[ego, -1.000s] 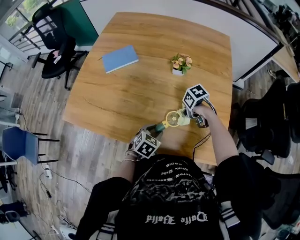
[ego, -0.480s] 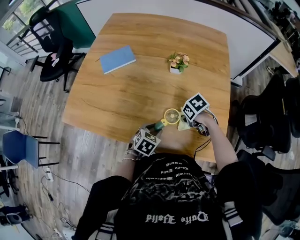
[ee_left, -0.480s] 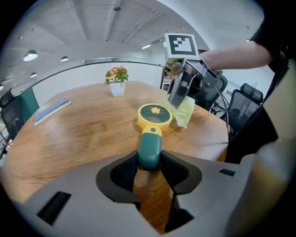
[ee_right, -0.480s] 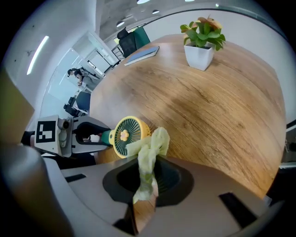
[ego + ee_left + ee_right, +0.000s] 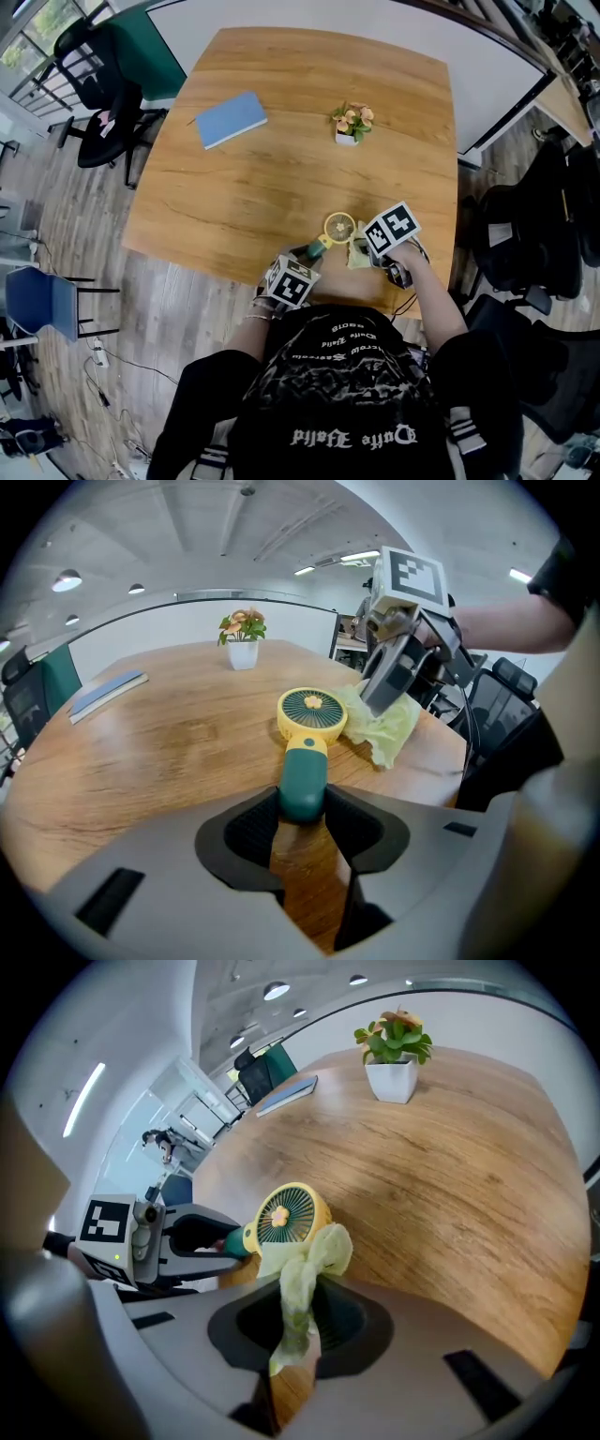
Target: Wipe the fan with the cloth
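A small hand fan with a yellow round head (image 5: pixel 339 226) (image 5: pixel 312 713) (image 5: pixel 286 1213) and a dark green handle (image 5: pixel 303 778) lies near the table's front edge. My left gripper (image 5: pixel 309 258) (image 5: pixel 302 819) is shut on that handle. My right gripper (image 5: pixel 367 251) (image 5: pixel 292 1324) is shut on a pale yellow-green cloth (image 5: pixel 302 1283) (image 5: pixel 384 726) (image 5: pixel 359 255). The cloth's bunched end rests against the right rim of the fan head.
A wooden table (image 5: pixel 281 159) carries a blue notebook (image 5: pixel 231 118) at the back left and a small potted plant (image 5: pixel 351 122) at the back right. Office chairs (image 5: pixel 105 103) stand around it, and a cable (image 5: pixel 403 302) hangs by the front edge.
My right gripper with the cloth has slid toward the table's front edge, off the fan head's far side to its right rim. The left gripper and fan stayed put.
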The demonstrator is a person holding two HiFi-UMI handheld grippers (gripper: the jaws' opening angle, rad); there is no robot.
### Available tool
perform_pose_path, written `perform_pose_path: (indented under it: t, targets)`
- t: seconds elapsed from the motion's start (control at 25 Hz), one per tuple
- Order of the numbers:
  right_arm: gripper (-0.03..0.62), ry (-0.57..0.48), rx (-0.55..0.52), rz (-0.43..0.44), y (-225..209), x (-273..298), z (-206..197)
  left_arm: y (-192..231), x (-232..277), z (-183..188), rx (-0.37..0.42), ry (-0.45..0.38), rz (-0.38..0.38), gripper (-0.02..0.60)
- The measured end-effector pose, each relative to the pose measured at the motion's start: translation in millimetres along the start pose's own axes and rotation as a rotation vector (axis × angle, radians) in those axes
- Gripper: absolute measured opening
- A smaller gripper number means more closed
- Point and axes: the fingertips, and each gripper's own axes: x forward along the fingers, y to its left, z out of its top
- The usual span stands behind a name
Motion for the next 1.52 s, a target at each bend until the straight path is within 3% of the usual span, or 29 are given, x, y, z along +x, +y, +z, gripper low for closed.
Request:
perform_pose_path:
  t: [0.12,0.24,0.36,0.56,0.72,0.92,1.0,1.12,1.28,1.4,1.52]
  targets:
    - [0.057,-0.032,-0.007,-0.04,11.5,10.9,-5.5,-1.2,1.0,1.5,-0.034,-0.005,0.003,0.176]
    - [0.057,-0.048,-0.051,-0.121,14.9,16.4,-5.1,-3.6,1.2,2.0,-0.012,0.008,0.012,0.175]
    - [0.057,-0.061,-0.027,-0.132,18.5,16.7,-1.9,-3.9,0.1,0.7,0.014,0.016,0.036,0.175]
    - [0.057,-0.09,-0.02,-0.066,39.3,28.0,0.4,-9.9,2.5,0.8,0.031,0.012,0.034,0.175]
    - [0.057,-0.104,-0.096,-0.075,45.2,31.3,2.2,-12.3,2.5,-0.3,0.054,0.02,0.021,0.173]
    - [0.057,-0.095,-0.229,-0.061,61.0,35.5,-0.9,-9.7,0.2,-1.0,-0.082,0.01,-0.071,0.173]
    - [0.055,-0.094,-0.263,-0.038,65.3,37.6,-3.2,-8.9,-0.5,0.4,-0.092,0.011,-0.107,0.173]
    - [0.055,-0.085,-0.279,0.053,73.5,42.0,-13.3,-13.3,-5.8,2.1,-0.126,0.018,-0.167,0.173]
    - [0.055,-0.07,-0.248,0.131,75.1,41.3,-18.6,-14.7,-7.1,4.0,-0.155,0.02,-0.201,0.178]
    - [0.058,-0.1,-0.197,0.133,68.8,31.4,-25.7,-18.5,-9.1,5.5,-0.147,0.024,-0.219,0.238]
    - [0.058,-0.177,-0.102,0.119,57.3,18.1,-32.7,-14.6,-7.1,10.7,-0.116,0.037,-0.183,0.304]
